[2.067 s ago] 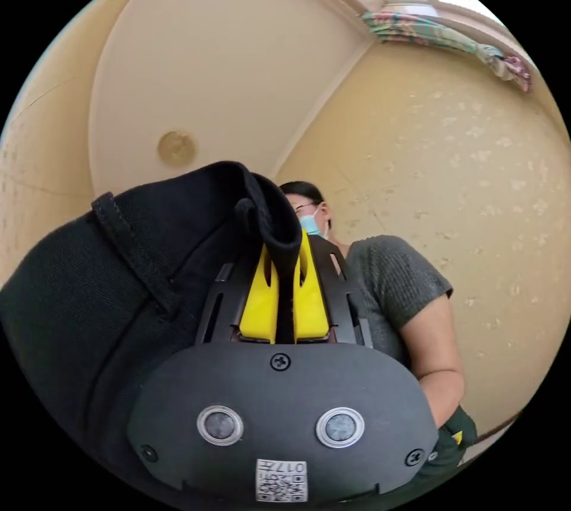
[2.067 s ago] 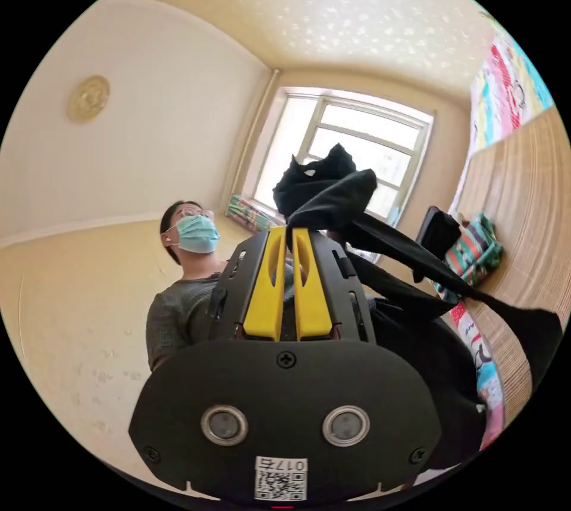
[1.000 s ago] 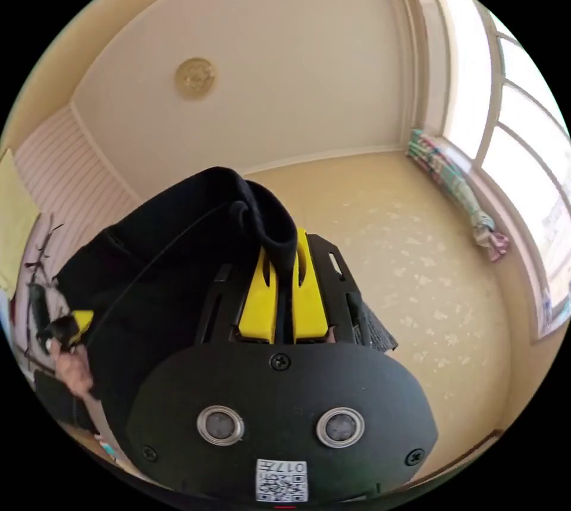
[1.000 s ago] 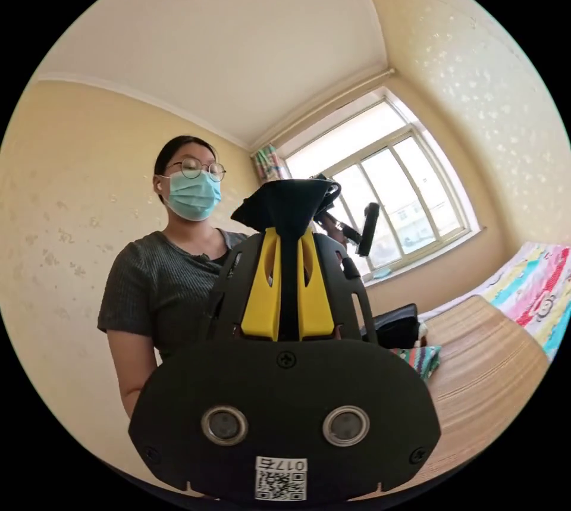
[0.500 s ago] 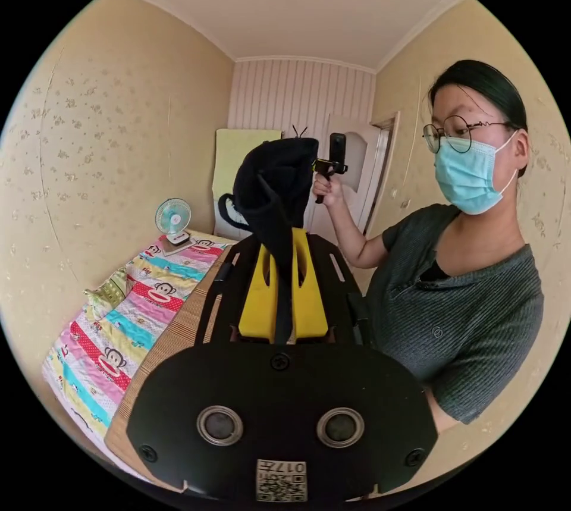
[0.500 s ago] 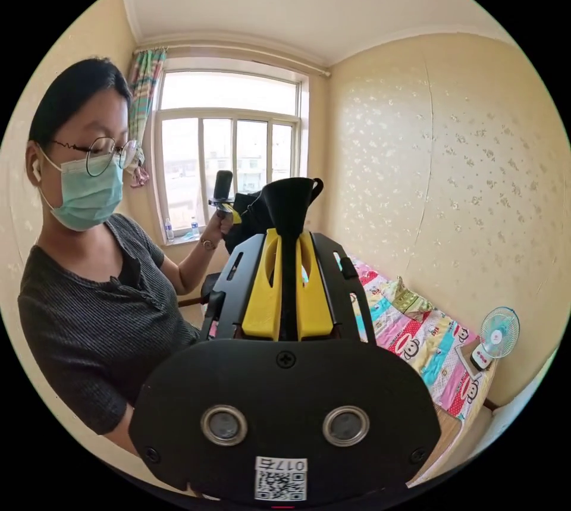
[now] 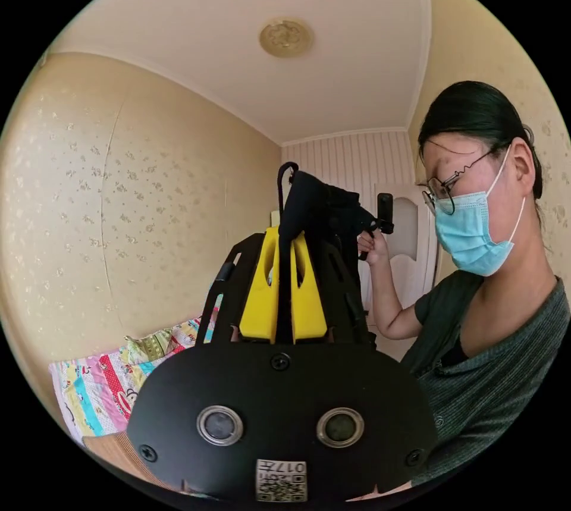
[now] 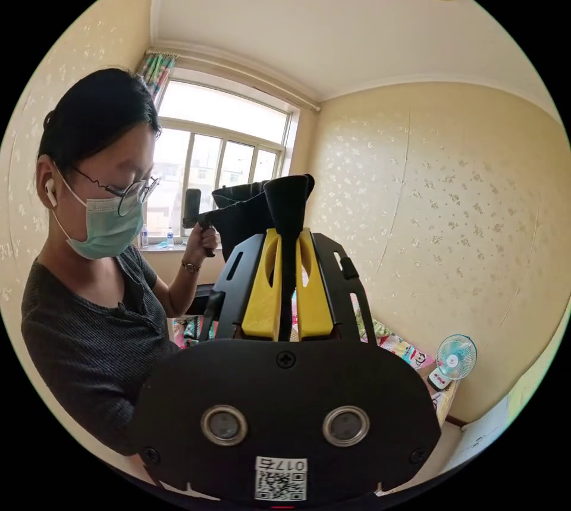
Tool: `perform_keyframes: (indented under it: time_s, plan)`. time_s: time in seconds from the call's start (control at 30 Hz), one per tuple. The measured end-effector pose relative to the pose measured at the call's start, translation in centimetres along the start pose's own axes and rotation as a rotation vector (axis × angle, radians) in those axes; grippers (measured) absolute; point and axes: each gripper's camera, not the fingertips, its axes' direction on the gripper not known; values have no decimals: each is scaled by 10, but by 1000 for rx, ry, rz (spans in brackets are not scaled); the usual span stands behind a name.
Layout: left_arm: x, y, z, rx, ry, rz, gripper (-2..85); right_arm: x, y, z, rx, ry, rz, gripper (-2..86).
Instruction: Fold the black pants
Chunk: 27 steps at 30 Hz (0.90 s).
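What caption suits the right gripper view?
Right gripper clamps black pants held aloft beside a person.

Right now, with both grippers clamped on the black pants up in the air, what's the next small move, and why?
Probably lower both grippers together toward the bed. The left gripper and right gripper each pinch the black pants between shut jaws, held high at the person's chest level, facing each other, so the cloth needs a surface to fold on.
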Motion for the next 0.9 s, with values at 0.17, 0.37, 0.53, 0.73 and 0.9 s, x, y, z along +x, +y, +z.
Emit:
perform_keyframes:
  time_s: [0.17, 0.37, 0.53, 0.73, 0.9]
  plan:
    - [-106, -17, 66, -181, -50, -148, -3, 107, 13, 37, -121, 21, 143, 30]
    - [-376, -19, 229, -399, -133, -456, 46, 317, 61, 175, -291, 348, 402, 67]
    - [-554, 83, 272, -580, -242, -797, 93, 420, 120, 231, -439, 355, 694, 103]
    - [-609, 314, 218, -994, -234, -1038, 97, 428, 297, 225, -799, 105, 825, 88]
    - [-608, 471, 140, -1246, -210, -1326, 109, 388, 467, 157, -1047, -149, 1151, 76]
